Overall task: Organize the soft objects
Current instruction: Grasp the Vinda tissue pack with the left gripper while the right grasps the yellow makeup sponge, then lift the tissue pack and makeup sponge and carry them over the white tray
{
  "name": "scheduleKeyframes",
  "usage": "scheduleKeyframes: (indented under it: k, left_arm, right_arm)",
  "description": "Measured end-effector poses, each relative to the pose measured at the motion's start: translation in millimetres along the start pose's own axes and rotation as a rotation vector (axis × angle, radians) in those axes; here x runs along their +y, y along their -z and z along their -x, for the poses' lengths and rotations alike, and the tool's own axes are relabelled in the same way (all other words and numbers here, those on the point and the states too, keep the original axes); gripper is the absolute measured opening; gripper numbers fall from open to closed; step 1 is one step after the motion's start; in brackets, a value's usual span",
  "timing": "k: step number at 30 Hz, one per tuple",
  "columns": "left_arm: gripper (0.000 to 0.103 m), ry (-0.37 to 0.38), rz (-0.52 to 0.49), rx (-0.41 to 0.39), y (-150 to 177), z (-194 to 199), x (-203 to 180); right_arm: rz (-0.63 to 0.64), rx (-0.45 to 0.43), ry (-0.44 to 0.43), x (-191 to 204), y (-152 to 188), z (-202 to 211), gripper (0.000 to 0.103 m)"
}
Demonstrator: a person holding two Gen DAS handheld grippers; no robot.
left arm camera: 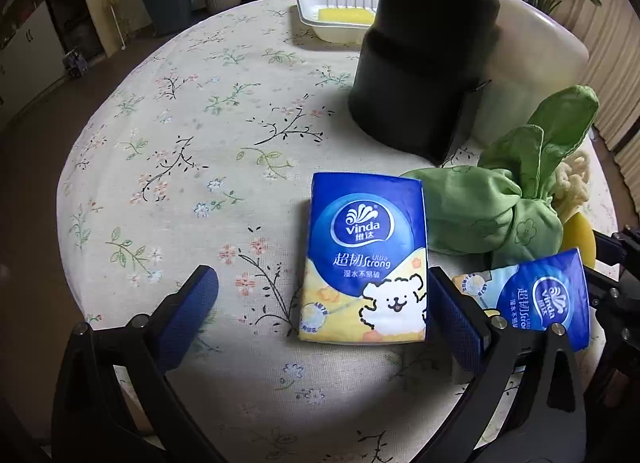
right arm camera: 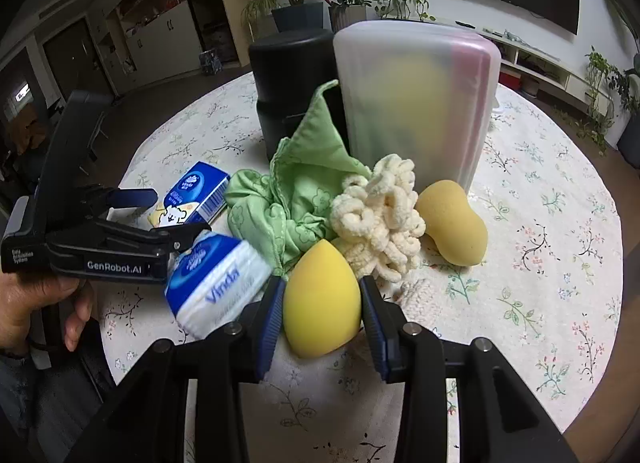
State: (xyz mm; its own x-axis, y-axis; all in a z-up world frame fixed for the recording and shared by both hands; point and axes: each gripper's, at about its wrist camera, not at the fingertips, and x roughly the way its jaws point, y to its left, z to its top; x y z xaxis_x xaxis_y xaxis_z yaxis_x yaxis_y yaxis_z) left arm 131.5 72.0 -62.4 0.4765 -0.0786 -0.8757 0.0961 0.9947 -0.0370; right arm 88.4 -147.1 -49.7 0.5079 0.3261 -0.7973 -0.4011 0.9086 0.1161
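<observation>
My left gripper [left arm camera: 320, 303] is open and empty; a blue Vinda tissue pack [left arm camera: 366, 259] lies flat between its fingers, close to the right finger. A second tissue pack [left arm camera: 548, 299] lies to its right. My right gripper [right arm camera: 320, 313] is shut on a yellow egg-shaped sponge [right arm camera: 320, 303] at table level. Behind it lie a green cloth [right arm camera: 296, 191], a cream chenille scrunchie [right arm camera: 380, 215] and a tan gourd-shaped sponge [right arm camera: 452, 223]. The left gripper [right arm camera: 160, 215] shows in the right wrist view, over the first tissue pack [right arm camera: 196, 195], with the second pack [right arm camera: 216, 283] beside it.
A black cylindrical container [left arm camera: 424, 59] and a frosted plastic box [right arm camera: 416, 99] stand at the back of the round floral table [left arm camera: 192, 135]. A white tray [left arm camera: 336, 15] with a yellow sponge sits at the far edge. Potted plants and cabinets ring the room.
</observation>
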Motion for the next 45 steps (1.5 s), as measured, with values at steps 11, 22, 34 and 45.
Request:
scheduleKeyframes:
  k: [11,22,34,45]
  left_arm:
    - [0.103,-0.032,-0.004,-0.003,1.8,-1.2,-1.1]
    - [0.102,-0.049,0.009,-0.024,6.6,2.8,-5.2]
    - [0.050,-0.048,-0.048,-0.073,3.9,11.7,-17.9]
    - [0.049,-0.032,0.000,-0.141,6.6,29.4,-8.8]
  right_arm:
    - [0.003,0.004,0.003,2.8,-0.2,-1.4,0.040]
    - [-0.004,0.004,0.010,3.7,-0.8,-5.4,0.039]
    - [0.006,-0.042,0.010,5.9,2.1,12.7,0.036]
    - [-0.020,-0.080,-0.017,1.9,1.2,35.3,0.035]
